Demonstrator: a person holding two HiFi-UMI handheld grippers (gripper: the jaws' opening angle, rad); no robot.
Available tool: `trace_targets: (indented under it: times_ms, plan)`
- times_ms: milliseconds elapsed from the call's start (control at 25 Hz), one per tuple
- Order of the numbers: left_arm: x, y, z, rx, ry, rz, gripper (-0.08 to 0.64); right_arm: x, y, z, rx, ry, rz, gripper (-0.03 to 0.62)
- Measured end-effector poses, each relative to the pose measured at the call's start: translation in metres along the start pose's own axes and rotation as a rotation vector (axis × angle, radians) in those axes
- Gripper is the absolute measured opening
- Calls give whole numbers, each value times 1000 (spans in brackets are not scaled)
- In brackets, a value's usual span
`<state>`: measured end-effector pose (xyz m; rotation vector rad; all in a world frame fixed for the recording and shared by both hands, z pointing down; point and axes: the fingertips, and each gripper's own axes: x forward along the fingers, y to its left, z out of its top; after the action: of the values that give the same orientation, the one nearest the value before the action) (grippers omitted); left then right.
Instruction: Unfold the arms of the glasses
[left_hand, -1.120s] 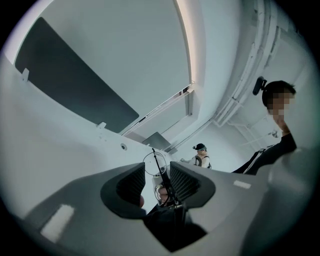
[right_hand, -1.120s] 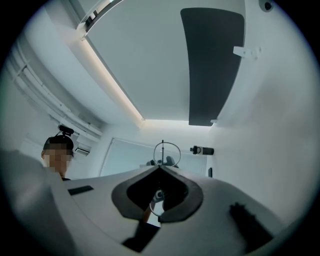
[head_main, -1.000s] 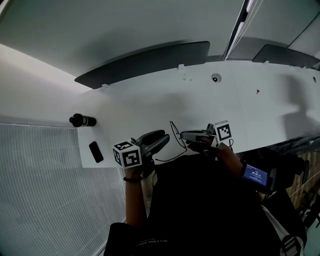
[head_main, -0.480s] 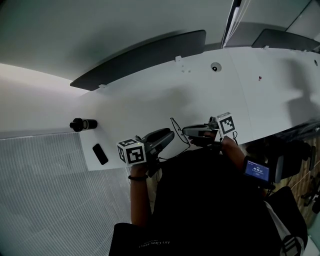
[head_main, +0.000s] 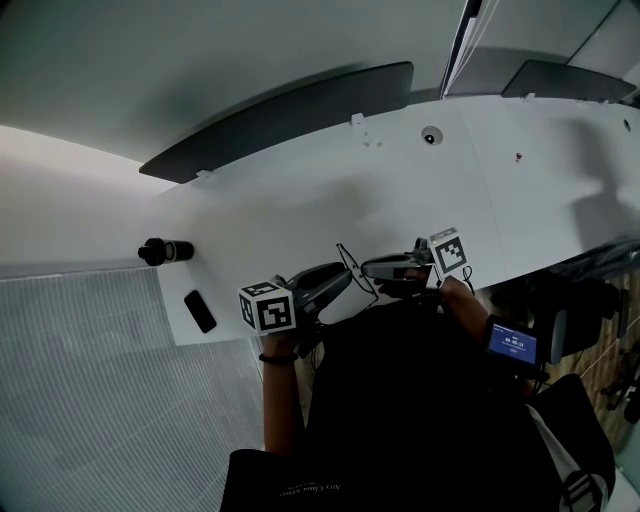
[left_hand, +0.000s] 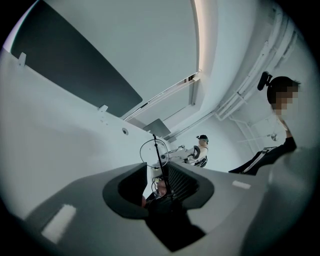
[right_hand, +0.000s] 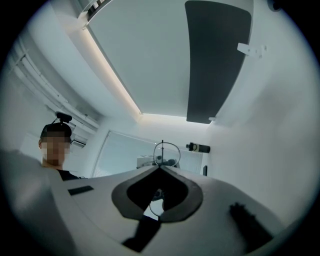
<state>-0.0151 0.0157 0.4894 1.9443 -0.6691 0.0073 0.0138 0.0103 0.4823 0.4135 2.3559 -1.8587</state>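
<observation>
Thin dark wire-framed glasses (head_main: 350, 262) hang above the white table's front edge between my two grippers. My right gripper (head_main: 368, 268) comes in from the right and is shut on the glasses; in the right gripper view one round lens (right_hand: 166, 152) stands just past its closed tips (right_hand: 160, 168). My left gripper (head_main: 345, 278) reaches in from the left. In the left gripper view a slim arm of the glasses (left_hand: 160, 165) runs down between its jaws, with a lens ring (left_hand: 154, 152) above. Those jaws have just been closing but still show a gap round the arm.
The white table (head_main: 500, 170) stretches back to a dark panel (head_main: 280, 115). A black cylinder (head_main: 165, 250) and a flat black device (head_main: 200, 311) lie at the table's left end. A small round fitting (head_main: 430, 134) sits at the back. My dark-sleeved body fills the bottom.
My left gripper has edged right and slightly down toward the glasses, so its tips now straddle the frame. The right gripper keeps its hold on the glasses.
</observation>
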Motion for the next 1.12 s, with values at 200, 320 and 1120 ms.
trace_targets:
  times_ms: [200,320,1120]
  plan:
    - [-1,-5,-4,-4,13,10,140,9,4,-6,12,24,5,9]
    - [-2,-6,-6,-17,19,17,135,11,5,-3,15,17,4,9]
    - [-11,4,-24,3,103,72,15,14,1,-16,25,52,-13,9]
